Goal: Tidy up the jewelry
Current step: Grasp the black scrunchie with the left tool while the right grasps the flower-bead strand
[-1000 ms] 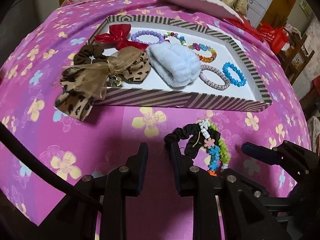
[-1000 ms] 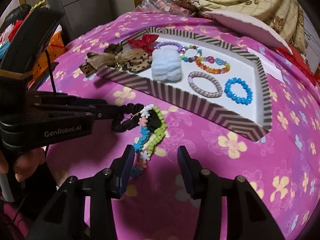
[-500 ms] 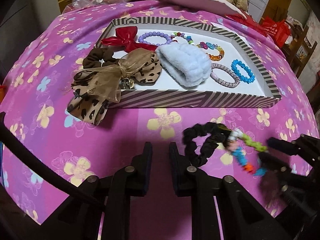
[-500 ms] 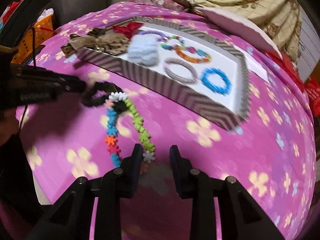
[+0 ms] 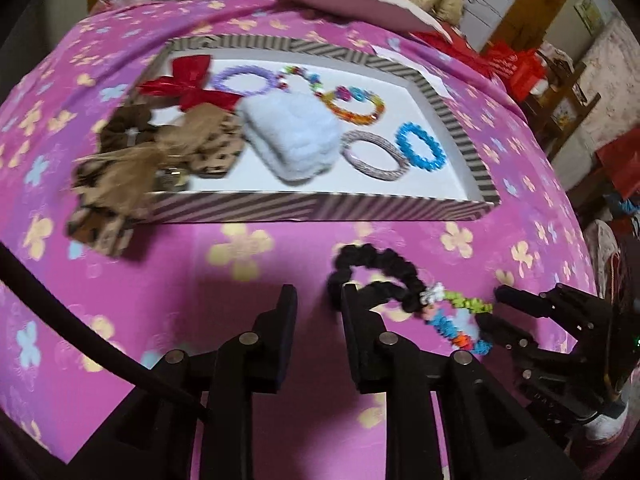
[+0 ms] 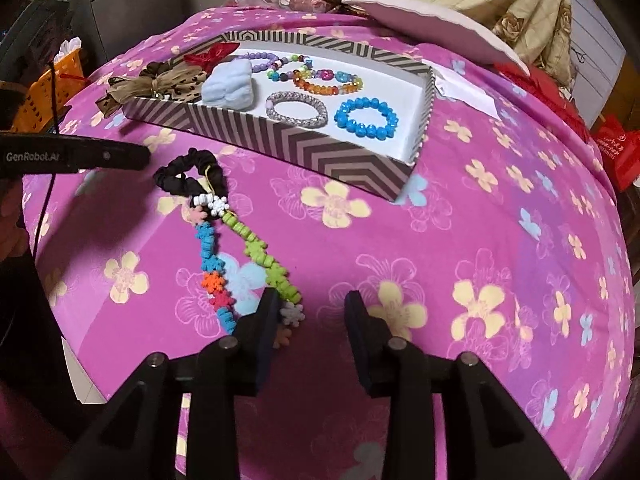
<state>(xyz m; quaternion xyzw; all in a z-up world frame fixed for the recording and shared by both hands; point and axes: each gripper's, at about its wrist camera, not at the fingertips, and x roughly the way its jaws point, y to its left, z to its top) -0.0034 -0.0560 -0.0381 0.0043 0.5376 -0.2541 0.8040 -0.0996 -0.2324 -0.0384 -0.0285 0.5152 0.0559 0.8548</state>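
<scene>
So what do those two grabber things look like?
Both are black plastic. The left gripper and right gripper each have two flat jaws lined with dark blue pads and round silver rivets. A black cable trails from the left one, whose side says GenRobot.AI in white.

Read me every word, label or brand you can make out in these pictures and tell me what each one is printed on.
"GenRobot.AI" (the last letters are cut short by glare): white print on the side of the left gripper, seen from the right wrist camera.
Red bag at the right edge: pale printing, too small and blurred to read.
White paper slip beside the striped box: no readable writing.
Nothing else carries text.
</scene>
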